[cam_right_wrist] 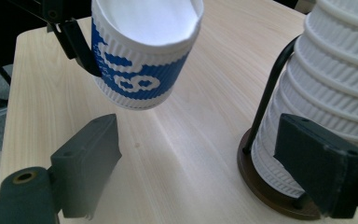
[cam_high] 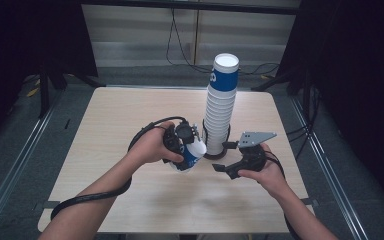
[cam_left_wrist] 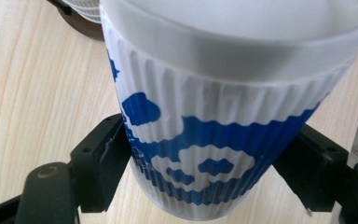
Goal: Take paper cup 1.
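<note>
A tall stack of white ribbed paper cups [cam_high: 221, 107] with a blue-and-white cup on top stands in a dark wire holder [cam_high: 215, 152] at mid-table. My left gripper [cam_high: 182, 145] is shut on a single blue-and-white ribbed cup [cam_high: 192, 154], held tilted just above the table, left of the holder. That cup [cam_left_wrist: 205, 116] sits between both black jaws in the left gripper view. My right gripper [cam_high: 225, 157] stands open right of the holder's base, empty. In the right gripper view the held cup [cam_right_wrist: 140, 56] hangs at upper left and the stack [cam_right_wrist: 326, 93] rises at right.
The light wooden table [cam_high: 120, 115] has bare room on its left half and near edge. Dark stands and cables lie on the floor beyond the far edge. The holder's round brown base [cam_right_wrist: 270, 186] rests on the table beside my right jaw.
</note>
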A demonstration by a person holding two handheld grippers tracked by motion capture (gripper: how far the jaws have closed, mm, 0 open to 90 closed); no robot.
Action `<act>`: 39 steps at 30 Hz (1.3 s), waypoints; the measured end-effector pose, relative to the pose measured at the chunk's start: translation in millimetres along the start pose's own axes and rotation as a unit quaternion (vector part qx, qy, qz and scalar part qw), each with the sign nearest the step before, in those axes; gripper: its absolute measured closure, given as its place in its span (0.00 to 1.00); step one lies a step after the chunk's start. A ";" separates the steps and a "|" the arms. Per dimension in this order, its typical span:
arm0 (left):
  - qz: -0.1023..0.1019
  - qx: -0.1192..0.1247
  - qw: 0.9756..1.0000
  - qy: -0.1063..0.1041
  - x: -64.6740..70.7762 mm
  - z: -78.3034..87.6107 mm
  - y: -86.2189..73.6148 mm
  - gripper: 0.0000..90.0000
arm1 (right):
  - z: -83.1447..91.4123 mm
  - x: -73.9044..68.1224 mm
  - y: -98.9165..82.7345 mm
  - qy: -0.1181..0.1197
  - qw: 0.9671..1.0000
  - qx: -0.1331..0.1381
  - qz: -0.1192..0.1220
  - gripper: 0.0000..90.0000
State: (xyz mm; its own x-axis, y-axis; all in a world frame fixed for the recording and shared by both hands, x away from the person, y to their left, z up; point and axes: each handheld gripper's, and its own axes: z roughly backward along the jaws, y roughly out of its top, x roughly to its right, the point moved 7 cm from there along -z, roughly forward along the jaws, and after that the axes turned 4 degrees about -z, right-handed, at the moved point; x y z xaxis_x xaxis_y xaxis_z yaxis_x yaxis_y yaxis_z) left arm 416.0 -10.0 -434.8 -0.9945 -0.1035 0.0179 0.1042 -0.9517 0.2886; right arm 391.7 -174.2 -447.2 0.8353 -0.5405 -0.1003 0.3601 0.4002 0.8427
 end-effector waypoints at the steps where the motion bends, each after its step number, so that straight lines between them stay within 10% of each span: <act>1: -0.006 -0.003 1.000 0.001 0.7 -1.3 0.9 0.25 | -0.5 -1.0 -0.2 0.002 1.000 -0.003 0.001 0.15; 39: -0.065 0.008 0.998 -0.018 18.5 -19.3 26.5 0.25 | -16.9 -26.6 20.7 0.072 0.997 -0.016 0.027 0.28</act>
State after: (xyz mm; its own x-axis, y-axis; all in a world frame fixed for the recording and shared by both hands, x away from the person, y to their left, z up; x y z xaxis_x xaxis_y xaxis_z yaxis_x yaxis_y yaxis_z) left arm 400.6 -42.8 -445.3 -0.9994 0.0306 0.0129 -0.0252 -0.9519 0.3055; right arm 383.9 -139.0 -436.1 0.9044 -0.4059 -0.1319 0.3234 0.4501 0.8324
